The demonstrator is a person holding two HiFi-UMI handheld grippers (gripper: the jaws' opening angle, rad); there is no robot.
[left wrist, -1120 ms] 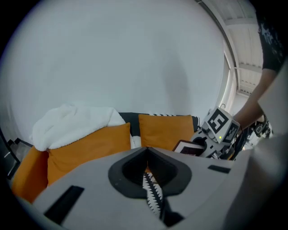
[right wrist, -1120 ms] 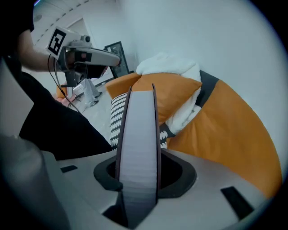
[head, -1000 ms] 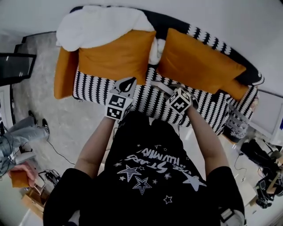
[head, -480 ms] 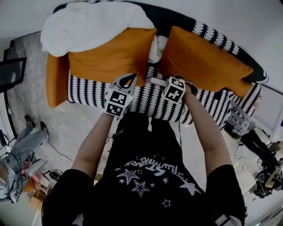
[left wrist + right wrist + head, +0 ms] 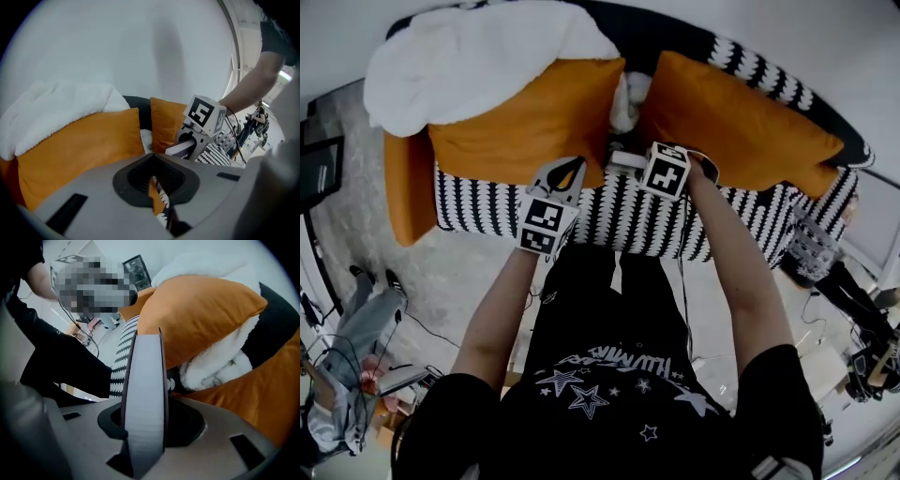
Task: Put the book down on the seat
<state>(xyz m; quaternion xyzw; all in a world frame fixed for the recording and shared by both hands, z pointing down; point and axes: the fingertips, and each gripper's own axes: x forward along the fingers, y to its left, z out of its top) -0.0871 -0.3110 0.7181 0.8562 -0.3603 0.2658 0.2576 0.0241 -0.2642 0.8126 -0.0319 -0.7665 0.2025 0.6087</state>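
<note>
The book (image 5: 145,394) stands edge-on between my right gripper's (image 5: 143,423) jaws, which are shut on it, its white page edge towards the camera. In the head view the right gripper (image 5: 652,167) holds the book (image 5: 626,159) low over the black-and-white sofa seat (image 5: 619,220), at the gap between the two orange cushions (image 5: 520,117) (image 5: 741,131). My left gripper (image 5: 562,180) hovers to its left in front of the left cushion; it is shut and holds nothing. The left gripper view shows the book (image 5: 180,149) under the right gripper's marker cube (image 5: 204,115).
A white blanket (image 5: 478,56) drapes over the sofa back's left part. An orange cushion (image 5: 408,187) covers the left arm. A patterned basket (image 5: 814,248) and cables with equipment (image 5: 867,361) lie at the right. Another person (image 5: 352,375) sits on the floor at lower left.
Both grippers have sunk and moved forward to the sofa. The right one has carried the book up the picture to the gap between the cushions and tipped further downward.
</note>
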